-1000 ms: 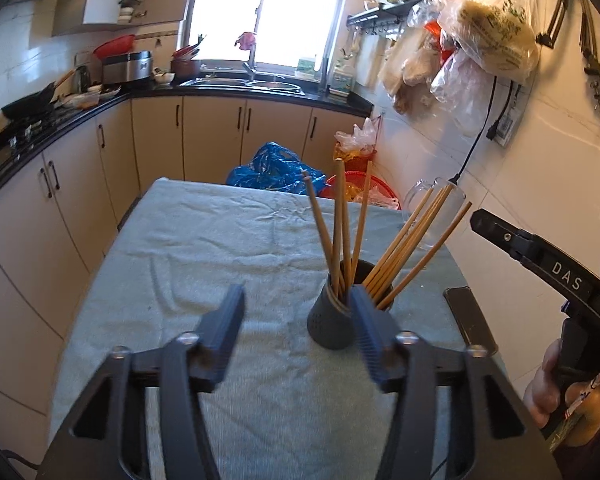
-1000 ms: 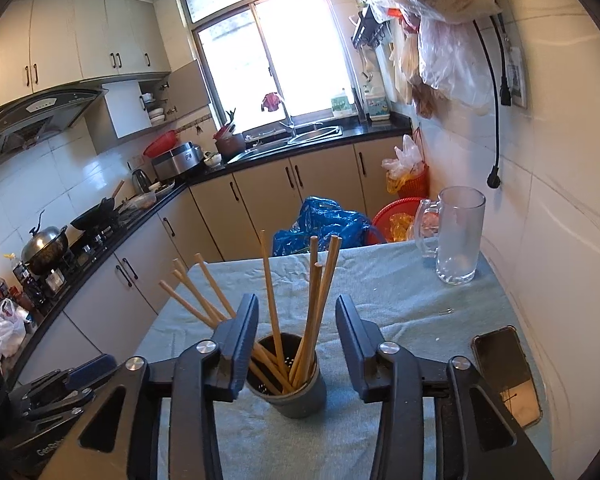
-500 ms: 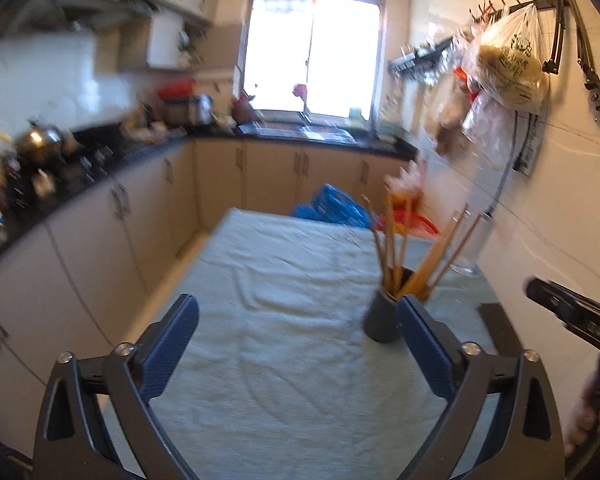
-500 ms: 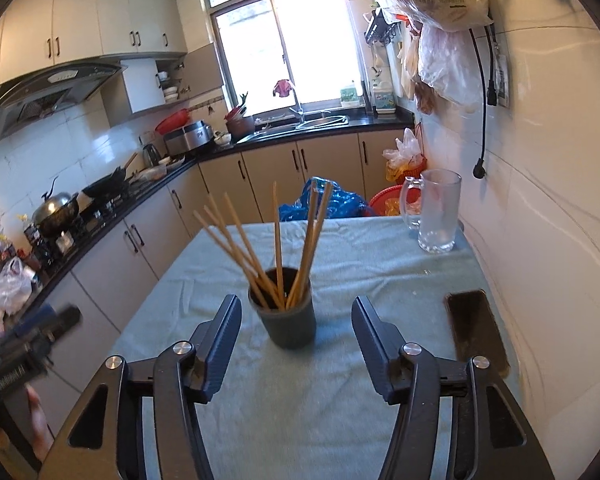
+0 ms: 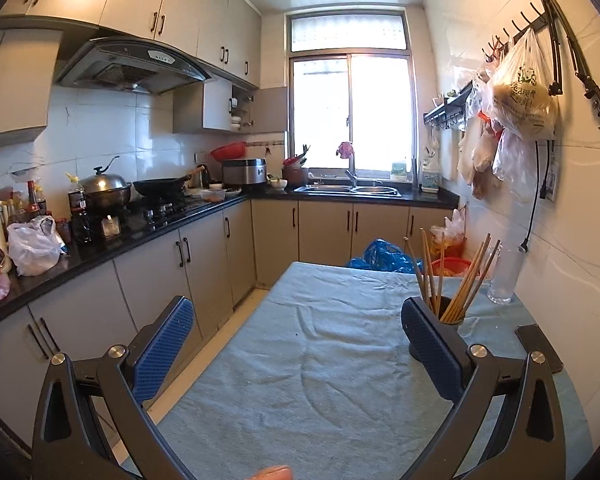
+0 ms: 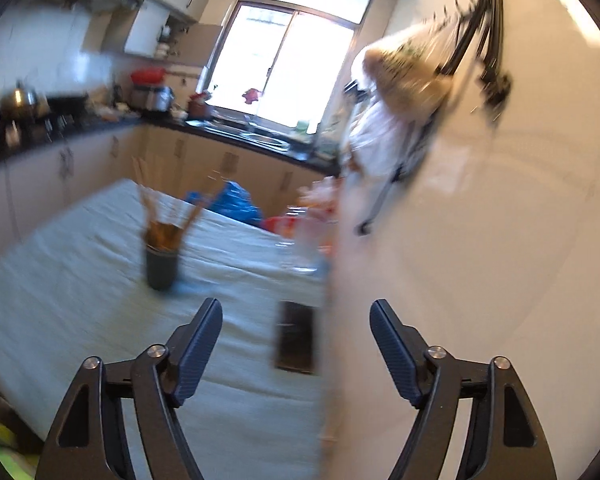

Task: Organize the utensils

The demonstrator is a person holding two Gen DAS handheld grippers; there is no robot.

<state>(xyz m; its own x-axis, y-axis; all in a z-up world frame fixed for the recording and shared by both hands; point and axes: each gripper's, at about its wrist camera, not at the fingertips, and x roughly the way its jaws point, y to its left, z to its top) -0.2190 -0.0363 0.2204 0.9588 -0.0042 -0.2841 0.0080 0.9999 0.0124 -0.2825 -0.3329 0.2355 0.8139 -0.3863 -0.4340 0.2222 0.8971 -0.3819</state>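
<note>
A dark grey cup (image 5: 448,312) holding several wooden chopsticks (image 5: 466,280) stands on the cloth-covered table (image 5: 320,360), towards its right side. My left gripper (image 5: 296,328) is wide open and empty, held back from the cup, whose lower part is hidden behind the right finger. In the blurred right wrist view the cup (image 6: 162,268) with chopsticks (image 6: 152,204) is ahead to the left. My right gripper (image 6: 296,328) is open and empty, over the table's right edge by the wall.
A glass mug (image 5: 504,276) stands by the wall behind the cup. A dark phone (image 5: 540,346) lies at the table's right edge; it also shows in the right wrist view (image 6: 294,336). Kitchen counters run along the left and back. Bags hang on the right wall.
Both grippers have pulled back and up from the chopstick cup and opened wider. The right gripper has swung right towards the wall, blurring its view.
</note>
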